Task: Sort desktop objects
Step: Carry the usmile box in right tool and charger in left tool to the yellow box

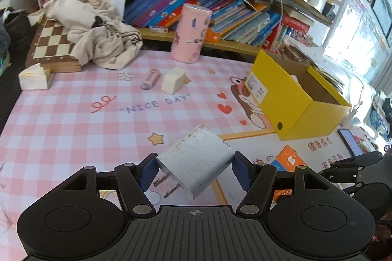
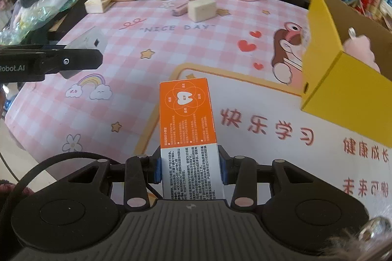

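The white charger (image 1: 196,160) sits clamped between the blue pads of the left tool (image 1: 194,170), prongs pointing down-left, lifted above the pink checked bench (image 1: 61,118). The right tool (image 2: 189,169) grips an orange-and-white carton (image 2: 188,136) by its white end; the carton's near end is hidden behind the tool's body. Farther off stands an open yellow box (image 1: 294,111), its inside mostly hidden by its walls, with something pink (image 2: 360,50) partly visible in it. A cream block (image 1: 172,83) and a small pink stick (image 1: 150,82) lie just beside each other before a pink canister (image 1: 191,33).
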Available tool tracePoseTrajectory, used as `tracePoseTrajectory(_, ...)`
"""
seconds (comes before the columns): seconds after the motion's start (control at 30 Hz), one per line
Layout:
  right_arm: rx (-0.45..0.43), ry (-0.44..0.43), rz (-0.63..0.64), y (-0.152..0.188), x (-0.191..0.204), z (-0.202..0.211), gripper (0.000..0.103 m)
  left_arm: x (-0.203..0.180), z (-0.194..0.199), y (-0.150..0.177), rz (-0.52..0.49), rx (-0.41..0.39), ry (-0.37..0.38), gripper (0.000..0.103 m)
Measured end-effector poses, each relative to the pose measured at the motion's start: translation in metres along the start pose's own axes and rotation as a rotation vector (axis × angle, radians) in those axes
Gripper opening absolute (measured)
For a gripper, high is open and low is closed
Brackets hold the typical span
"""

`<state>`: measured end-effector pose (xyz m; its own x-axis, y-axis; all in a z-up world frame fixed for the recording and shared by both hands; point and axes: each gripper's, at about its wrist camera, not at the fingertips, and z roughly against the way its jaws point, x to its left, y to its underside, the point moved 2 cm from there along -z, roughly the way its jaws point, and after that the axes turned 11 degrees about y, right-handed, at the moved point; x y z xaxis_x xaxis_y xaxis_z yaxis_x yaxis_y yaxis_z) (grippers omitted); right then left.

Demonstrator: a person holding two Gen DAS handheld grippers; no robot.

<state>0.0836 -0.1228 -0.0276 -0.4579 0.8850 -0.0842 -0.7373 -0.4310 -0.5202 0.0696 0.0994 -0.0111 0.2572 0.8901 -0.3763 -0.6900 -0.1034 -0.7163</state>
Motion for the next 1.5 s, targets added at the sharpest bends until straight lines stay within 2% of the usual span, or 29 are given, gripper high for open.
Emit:
tracePoseTrajectory(0.57,0.002,0.069,-0.132,0.028,-0.056,0.02,0.038,-0.042,-0.019,-0.001,-0.052,0.034,0.071,0.065)
tracePoseTrajectory(0.83,0.006,0.096,-0.177,0.042,-0.065,0.028,0.038,-0.054,-0.024,-0.001,-0.083,0.045,0.106,0.065)
tracePoseTrajectory(1.2,0.005,0.15,-0.266,0.065,-0.081,0.042,0.038,-0.078,-0.037,0.0,-0.152,0.074,0.175,0.065)
tracePoseTrajectory(1.5,0.014,0.199,-0.337,0.084,-0.113,0.052,0.038,-0.113,-0.064,-0.004,-0.204,0.109,0.243,0.065)
